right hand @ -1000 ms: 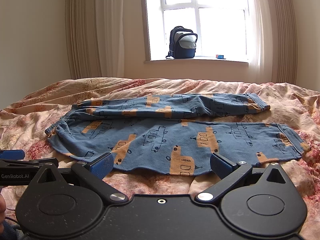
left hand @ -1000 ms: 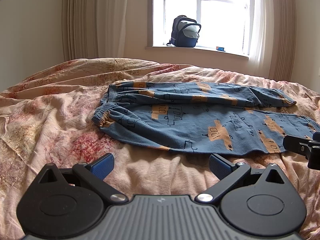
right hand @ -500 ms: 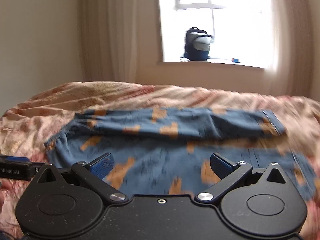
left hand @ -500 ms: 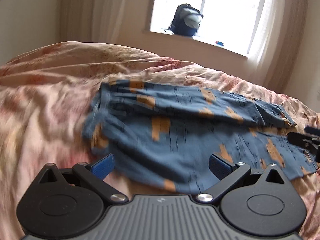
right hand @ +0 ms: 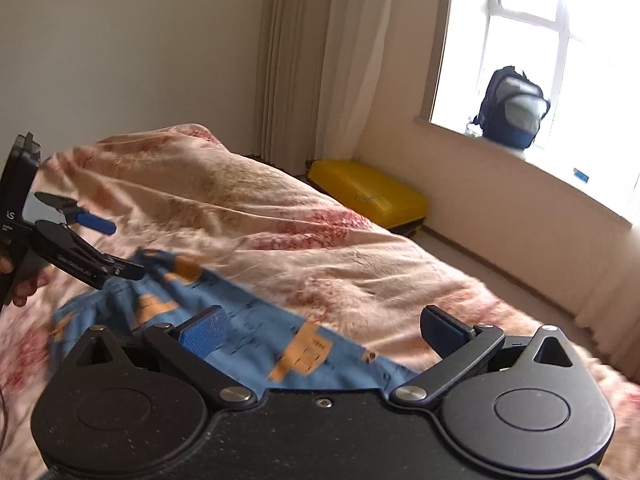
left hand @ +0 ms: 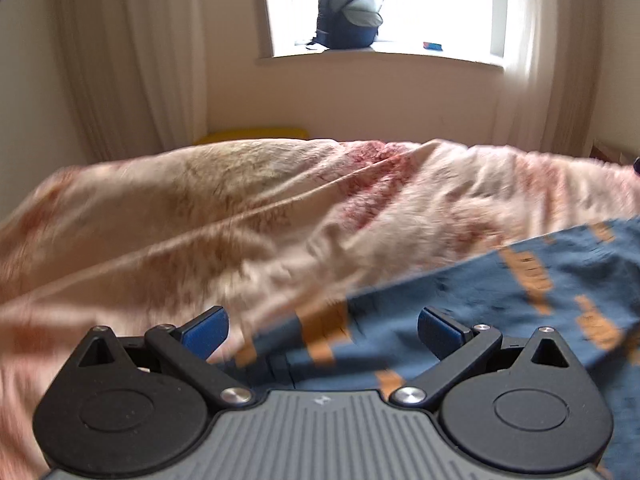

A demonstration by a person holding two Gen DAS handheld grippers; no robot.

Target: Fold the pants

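Blue pants with orange prints lie flat on the bed, in the left wrist view [left hand: 500, 300] at lower right and in the right wrist view [right hand: 248, 336] low in the middle. My left gripper [left hand: 322, 330] is open, low over the far corner of the waistband. It also shows in the right wrist view [right hand: 116, 248] at the left, jaws apart at the waistband's far end. My right gripper [right hand: 322, 330] is open, close above the pants' far leg. Both views are blurred by motion.
The pink floral bedspread [left hand: 240, 208] is wrinkled and runs to the far edge. A yellow suitcase [right hand: 368, 192] lies on the floor beyond the bed. A backpack [left hand: 348, 12] stands on the window sill. Curtains hang on both sides.
Both grippers have moved forward over the pants toward their far side. The right one has swung left. Both stay open.
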